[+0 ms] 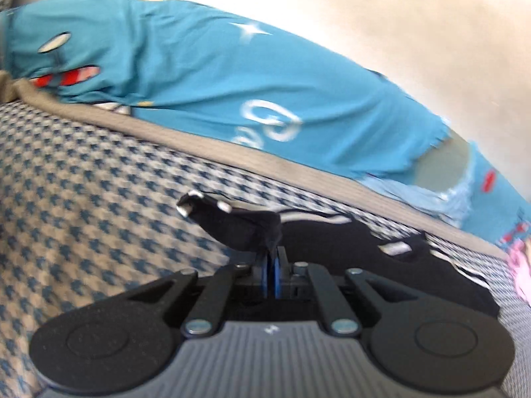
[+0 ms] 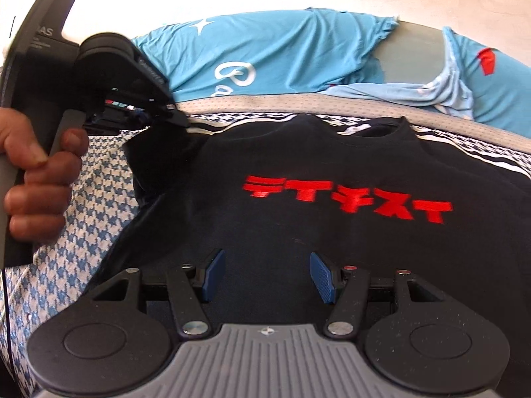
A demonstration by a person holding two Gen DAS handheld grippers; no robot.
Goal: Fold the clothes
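A black T-shirt (image 2: pixel 332 165) with red characters lies spread on a blue-and-white houndstooth bed cover (image 2: pixel 93 199). In the left wrist view my left gripper (image 1: pixel 272 265) is shut on a bunched edge of the black T-shirt (image 1: pixel 239 229), lifted slightly off the cover. The right wrist view shows the left gripper (image 2: pixel 172 112) held by a hand at the shirt's far left corner. My right gripper (image 2: pixel 265 275) is open above the shirt's near part, its blue pads (image 2: pixel 212 273) wide apart with nothing between them.
A teal printed cloth (image 2: pixel 282 53) lies bunched along the far side by a pale wall (image 1: pixel 398 16), past a tan border strip (image 1: pixel 199 139). A grey patch (image 2: pixel 411 56) shows through a gap in the cloth. Something pink (image 1: pixel 521 265) sits at the right edge.
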